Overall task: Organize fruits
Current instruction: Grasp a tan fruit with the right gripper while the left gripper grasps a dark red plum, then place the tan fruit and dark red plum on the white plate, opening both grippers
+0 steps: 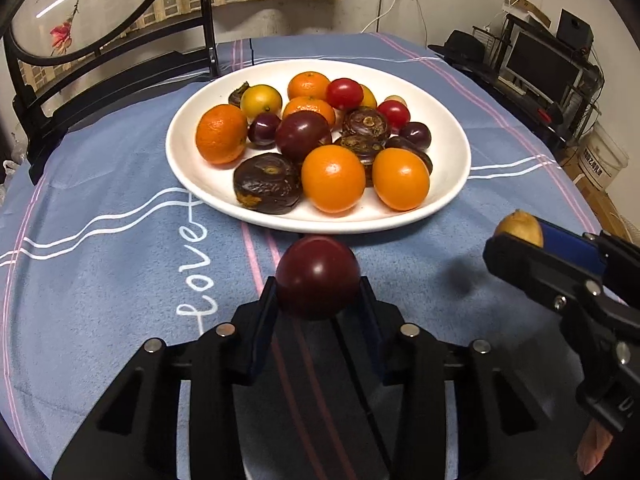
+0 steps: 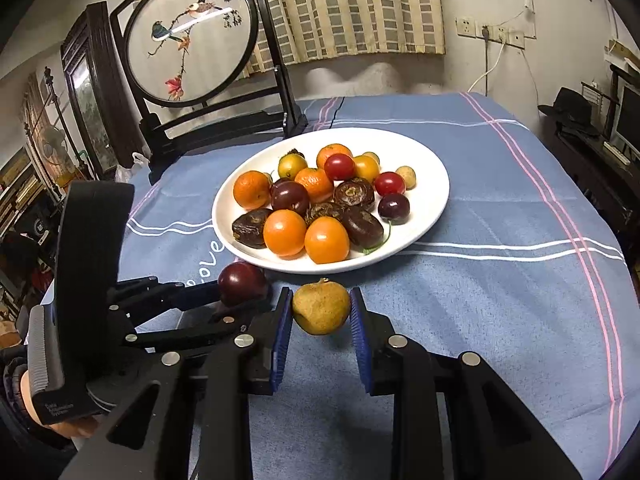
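Note:
A white plate (image 1: 208, 184) holds several fruits: oranges, red tomatoes, dark plums and brown water chestnuts; it also shows in the right wrist view (image 2: 432, 184). My left gripper (image 1: 318, 280) is shut on a dark red plum (image 1: 318, 276), held above the cloth just in front of the plate's near rim. My right gripper (image 2: 320, 312) is shut on a small yellow-brown fruit (image 2: 320, 308), also in front of the plate, to the right of the left gripper. In the left wrist view the yellow-brown fruit (image 1: 519, 227) and the right gripper (image 1: 516, 240) show at the right edge.
A blue striped tablecloth (image 2: 500, 300) covers the table. A round embroidered screen on a black stand (image 2: 188, 40) stands behind the plate at the left. Shelves with a monitor and a hat (image 1: 464, 46) lie beyond the table's right edge.

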Demonstrator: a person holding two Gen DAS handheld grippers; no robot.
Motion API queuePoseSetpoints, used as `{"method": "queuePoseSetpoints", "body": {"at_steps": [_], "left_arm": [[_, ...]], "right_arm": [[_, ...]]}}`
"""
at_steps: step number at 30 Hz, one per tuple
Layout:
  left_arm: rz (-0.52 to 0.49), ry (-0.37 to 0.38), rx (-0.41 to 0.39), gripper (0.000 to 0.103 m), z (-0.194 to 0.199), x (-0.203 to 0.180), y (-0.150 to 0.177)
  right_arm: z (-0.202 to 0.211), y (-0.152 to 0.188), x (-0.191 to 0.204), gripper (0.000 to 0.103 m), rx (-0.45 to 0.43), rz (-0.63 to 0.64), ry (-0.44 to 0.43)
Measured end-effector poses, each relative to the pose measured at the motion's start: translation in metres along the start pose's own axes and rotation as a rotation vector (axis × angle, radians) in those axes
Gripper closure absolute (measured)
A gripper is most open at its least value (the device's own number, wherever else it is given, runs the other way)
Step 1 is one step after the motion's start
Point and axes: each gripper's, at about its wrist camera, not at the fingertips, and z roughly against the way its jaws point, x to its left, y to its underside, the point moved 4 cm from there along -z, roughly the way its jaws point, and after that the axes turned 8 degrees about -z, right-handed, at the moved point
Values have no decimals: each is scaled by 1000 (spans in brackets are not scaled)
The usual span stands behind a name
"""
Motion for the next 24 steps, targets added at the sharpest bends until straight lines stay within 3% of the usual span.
{"method": "queuePoseSetpoints", "body": {"at_steps": [4, 8, 12, 16, 17, 19, 21, 23, 24], "left_arm": [[-3, 23, -43, 64, 21, 3, -5], [-24, -3, -96, 64, 36, 10, -26], [16, -44, -107, 64, 27, 27, -53], [72, -93, -68, 64, 3, 45, -72], [84, -96, -59, 64, -1, 48, -74], [103, -99, -34, 63, -9, 51, -79], [98, -114, -49, 49, -7, 51, -79], [83, -159, -81, 15, 0, 49, -78], [75, -173, -95, 12, 2, 49, -78]], "right_arm": [[8, -6, 1, 74, -45, -21, -34], [13, -24, 4, 74, -90, -56, -58], [-3, -54, 14, 74, -90, -16, -42], [-36, -79, 7, 73, -60, -81, -62], [-43, -83, 4, 72, -60, -101, -50], [-54, -89, 1, 56, -60, -124, -56], [-55, -91, -3, 46, -74, -149, -65], [-50, -88, -7, 38, -92, -158, -63], [-49, -87, -9, 32, -96, -155, -56]]}}
